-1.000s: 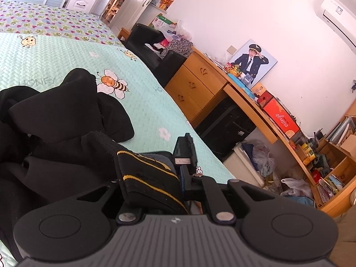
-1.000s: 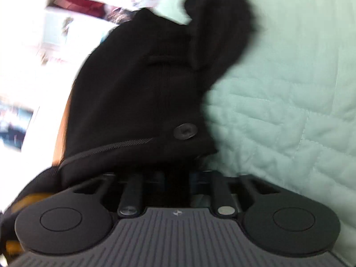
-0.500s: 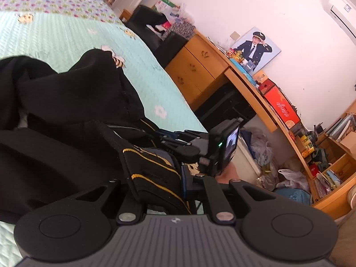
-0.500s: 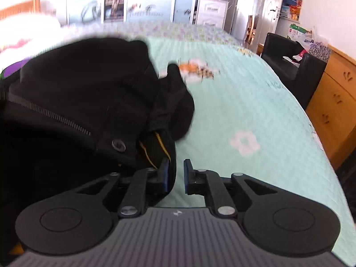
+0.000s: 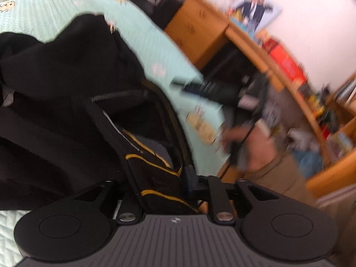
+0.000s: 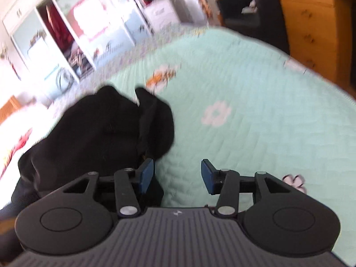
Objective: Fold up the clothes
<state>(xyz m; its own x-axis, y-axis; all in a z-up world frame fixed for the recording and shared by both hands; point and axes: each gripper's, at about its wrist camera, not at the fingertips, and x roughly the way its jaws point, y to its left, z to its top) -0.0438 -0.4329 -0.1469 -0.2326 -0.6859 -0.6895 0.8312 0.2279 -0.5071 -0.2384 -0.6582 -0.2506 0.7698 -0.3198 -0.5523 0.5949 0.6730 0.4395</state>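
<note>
Both grippers are letting go: the left gripper [image 5: 164,178] is opening with the striped hem of the black jacket [image 5: 66,93] still between its jaws, and the right gripper [image 6: 176,174] is opening with nothing between them. The jacket lies bunched near the bed's [image 6: 255,93] near edge, so letting the hem drop flat before withdrawing seems best. Open quilt lies beyond; the wooden dresser [image 5: 195,31] stands past the bed's side edge.
</note>
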